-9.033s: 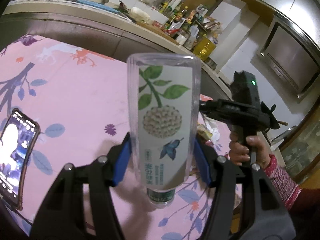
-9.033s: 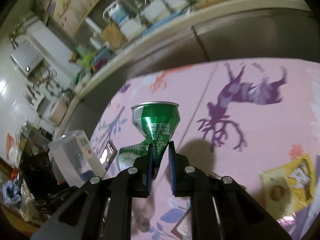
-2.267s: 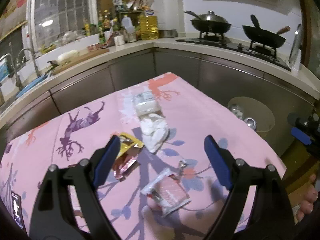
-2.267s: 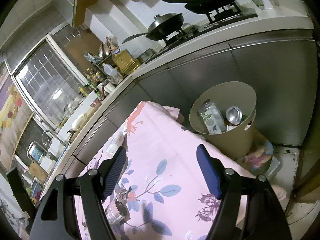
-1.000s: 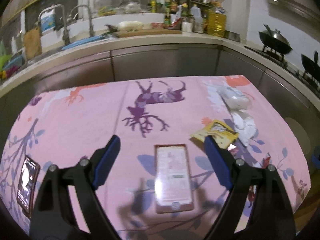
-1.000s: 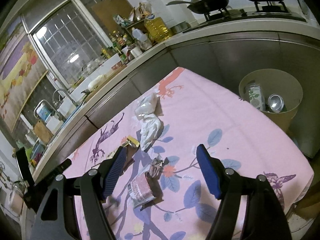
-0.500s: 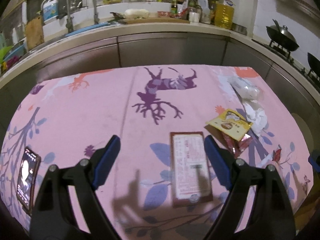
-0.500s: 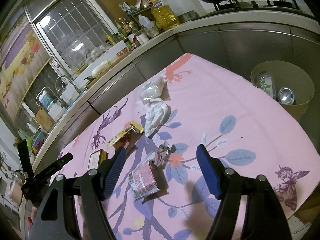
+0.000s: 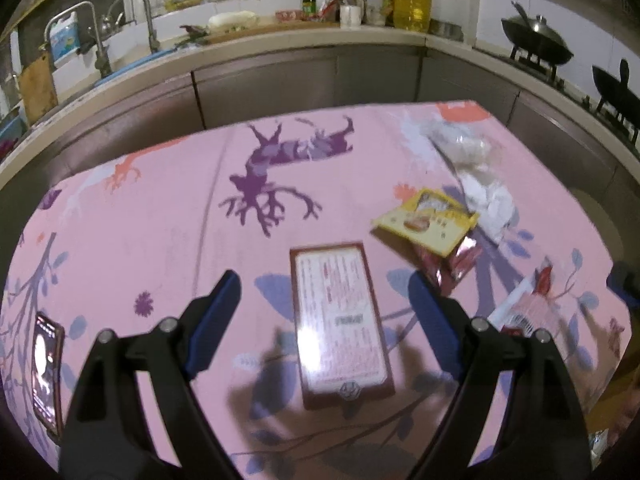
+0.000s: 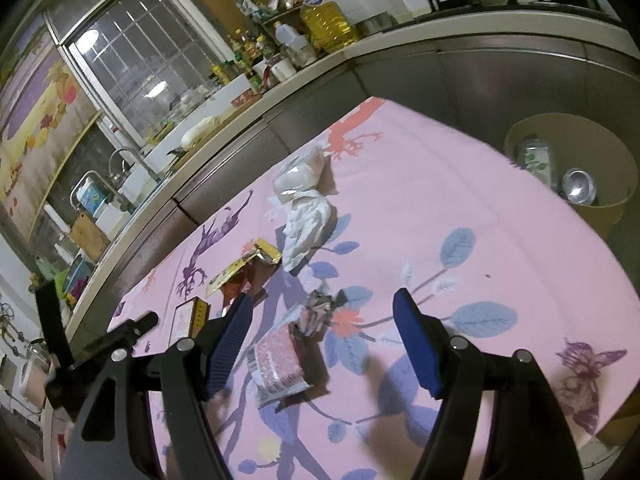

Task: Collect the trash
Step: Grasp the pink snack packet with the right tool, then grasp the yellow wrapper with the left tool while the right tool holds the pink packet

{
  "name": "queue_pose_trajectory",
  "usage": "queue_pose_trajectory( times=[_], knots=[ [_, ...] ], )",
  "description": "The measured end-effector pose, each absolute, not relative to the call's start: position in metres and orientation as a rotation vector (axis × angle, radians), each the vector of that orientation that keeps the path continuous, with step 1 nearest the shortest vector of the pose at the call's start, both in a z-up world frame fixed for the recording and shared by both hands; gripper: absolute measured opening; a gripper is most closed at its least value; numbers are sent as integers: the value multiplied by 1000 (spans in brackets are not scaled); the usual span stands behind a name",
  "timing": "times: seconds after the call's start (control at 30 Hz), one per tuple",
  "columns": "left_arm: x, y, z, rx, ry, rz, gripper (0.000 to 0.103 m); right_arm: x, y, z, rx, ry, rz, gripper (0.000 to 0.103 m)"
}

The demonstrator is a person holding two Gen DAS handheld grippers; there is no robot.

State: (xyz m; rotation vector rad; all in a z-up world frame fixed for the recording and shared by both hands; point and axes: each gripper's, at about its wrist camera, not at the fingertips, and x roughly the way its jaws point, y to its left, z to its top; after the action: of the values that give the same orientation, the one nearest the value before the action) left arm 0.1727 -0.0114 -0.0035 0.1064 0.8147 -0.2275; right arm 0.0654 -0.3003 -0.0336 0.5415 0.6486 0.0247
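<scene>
Bottle and can now binned, we lower our empty, wide-open left gripper over the flat box at 12 o'clock and our equally empty, open right gripper over the red wrapper, ready to close.

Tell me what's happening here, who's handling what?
A person is clearing litter off a pink tablecloth with two handheld grippers. Both are open and empty. The left gripper hovers over a flat brown box; the right gripper hovers over a red-and-white wrapper. The bin already holds a bottle and a can.
</scene>
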Motion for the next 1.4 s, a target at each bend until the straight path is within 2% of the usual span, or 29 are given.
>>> queue_pose_trajectory(
  times=[0.1, 0.17, 0.33, 0.5, 0.57, 0.6, 0.63, 0.7, 1.03, 1.4],
  knots=[
    [172, -11, -16, 113, 849, -223, 82, 86, -294, -27, 569, 670, 113, 70],
    [172, -10, -17, 101, 848, -229, 82, 98, -288, -22, 579, 674, 160, 66],
    [172, -19, -5, 145, 793, -255, 82, 138, -245, -25, 375, 762, 245, 55],
    [175, -9, 1, 129, 782, -250, 82, 182, -220, -47, 304, 883, 288, 52],
    [177, -5, -1, 130, 788, -246, 82, 196, -213, -54, 299, 916, 314, 41],
    [177, -5, -1, 134, 789, -245, 82, 200, -211, -59, 302, 942, 336, 19],
    [177, -4, -1, 142, 789, -246, 82, 204, -210, -66, 319, 971, 359, 6],
    [178, -5, -1, 156, 785, -251, 82, 196, -213, -66, 371, 974, 393, 0],
    [184, -35, 0, 220, 776, -306, 82, 98, -288, -19, 478, 765, 323, 0],
    [227, -123, -29, 523, 831, -366, 82, 78, -339, -32, 634, 715, 259, 0]
  ],
)
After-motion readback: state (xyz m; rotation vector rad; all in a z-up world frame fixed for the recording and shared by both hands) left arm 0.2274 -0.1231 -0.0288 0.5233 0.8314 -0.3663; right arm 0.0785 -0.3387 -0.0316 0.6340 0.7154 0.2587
